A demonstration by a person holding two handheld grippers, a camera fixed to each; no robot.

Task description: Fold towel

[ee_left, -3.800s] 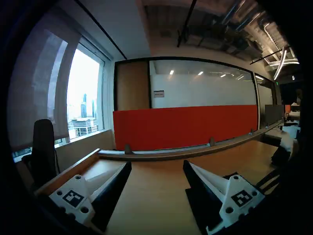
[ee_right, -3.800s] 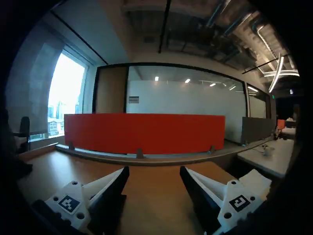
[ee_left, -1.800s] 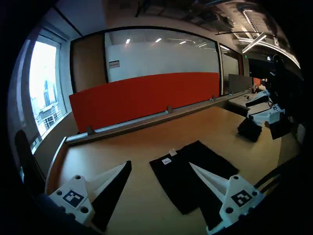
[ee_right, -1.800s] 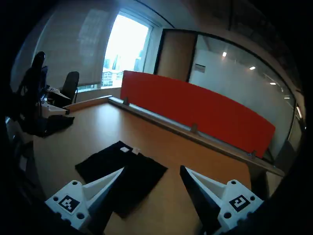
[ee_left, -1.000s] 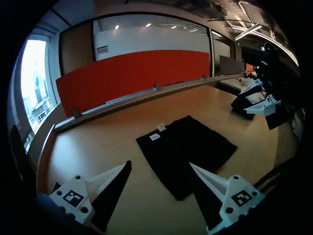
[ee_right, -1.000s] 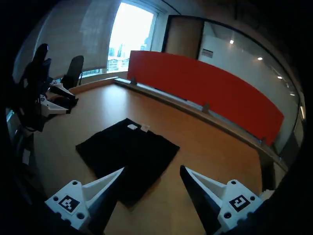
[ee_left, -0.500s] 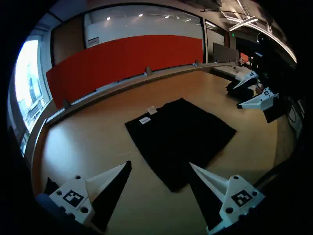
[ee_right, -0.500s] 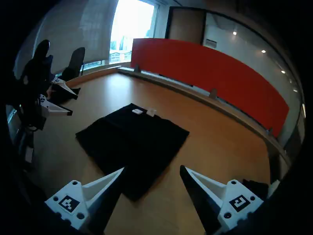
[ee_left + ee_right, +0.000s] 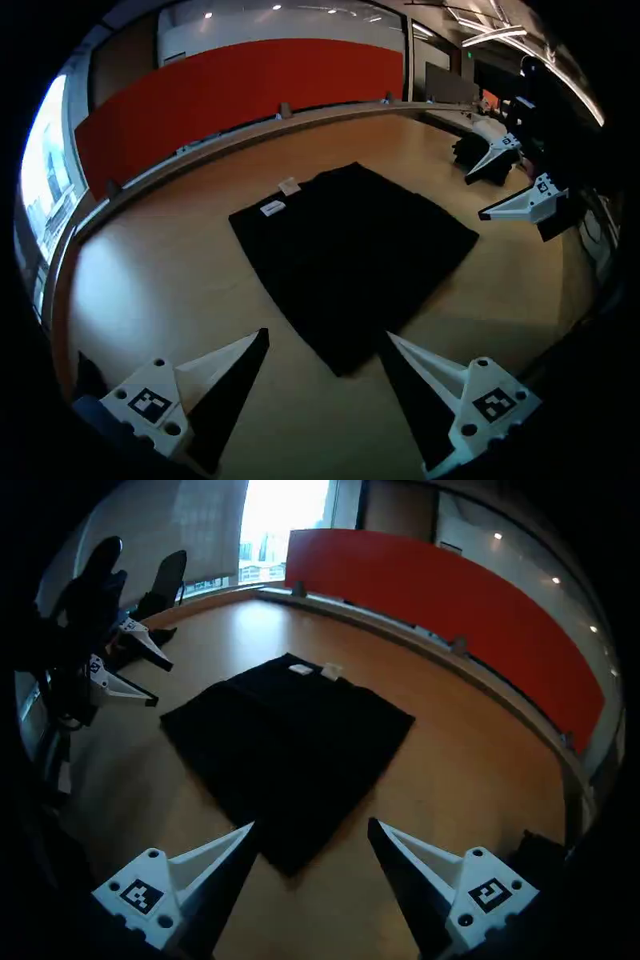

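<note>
Towel point(image 9: 352, 248) lies flat on my desk point(image 9: 152, 272) — left claw point(image 9: 326, 334), right claw point(image 9: 311, 822) both released, near its corners.

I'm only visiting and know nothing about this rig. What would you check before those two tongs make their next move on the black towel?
1. Towel spread flat on the table: ok.
2. Left tongs open and gripping nothing: ok.
3. Right tongs open and gripping nothing: ok.
4. A near corner of the towel lies just ahead of each pair of tongs: ok.
5. Towel gripped for the fold: not ok, not yet done.
6. How high the tongs are above the cloth: cannot tell.
</note>
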